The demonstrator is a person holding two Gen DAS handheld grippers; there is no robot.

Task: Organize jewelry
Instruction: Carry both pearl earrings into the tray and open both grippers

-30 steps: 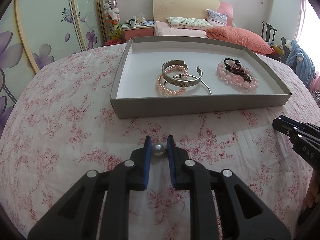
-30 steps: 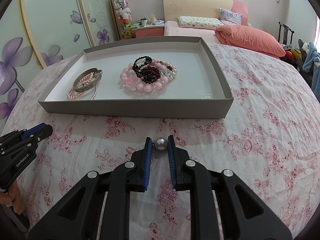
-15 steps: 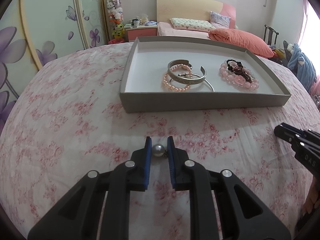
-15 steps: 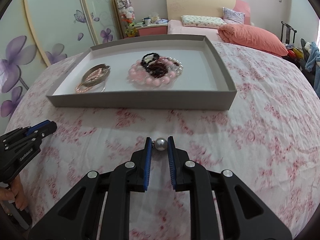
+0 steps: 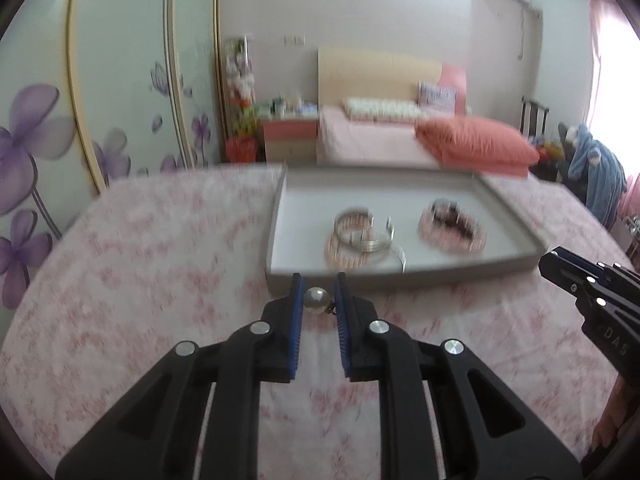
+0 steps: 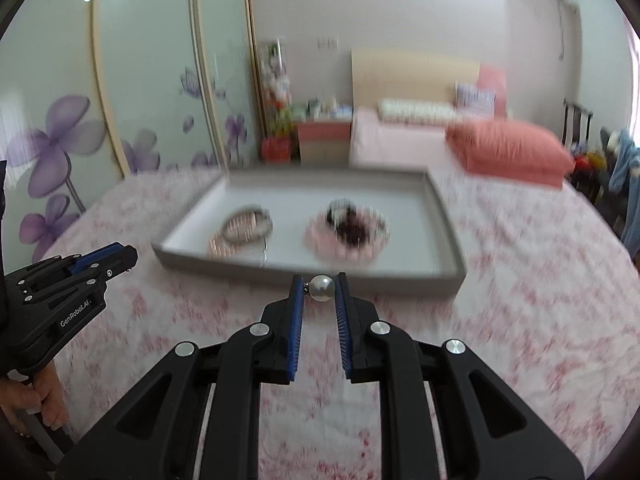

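My left gripper (image 5: 318,300) is shut on a pearl earring (image 5: 315,300), held above the pink floral cloth. My right gripper (image 6: 319,292) is shut on a second pearl earring (image 6: 322,288). Ahead lies a shallow grey tray (image 5: 404,276) (image 6: 304,270). Inside it, silver bangles with a pink pearl bracelet (image 5: 360,238) (image 6: 244,228) sit on the left, and pink and dark bead bracelets (image 5: 452,228) (image 6: 352,232) on the right. Each gripper shows in the other's view: the right gripper (image 5: 556,266) at the right edge, the left gripper (image 6: 124,258) at the left edge. Both views are blurred.
The floral cloth (image 5: 140,280) covers a round table. Behind it stand a bed with an orange pillow (image 5: 476,146), a pink nightstand (image 5: 290,142) and flowered wardrobe doors (image 5: 80,120). A person's hand (image 6: 44,396) grips the left gripper's handle.
Both grippers have risen and tilted up with their earrings still clamped. The tray now sits lower and farther off in both views, and more of the room shows.
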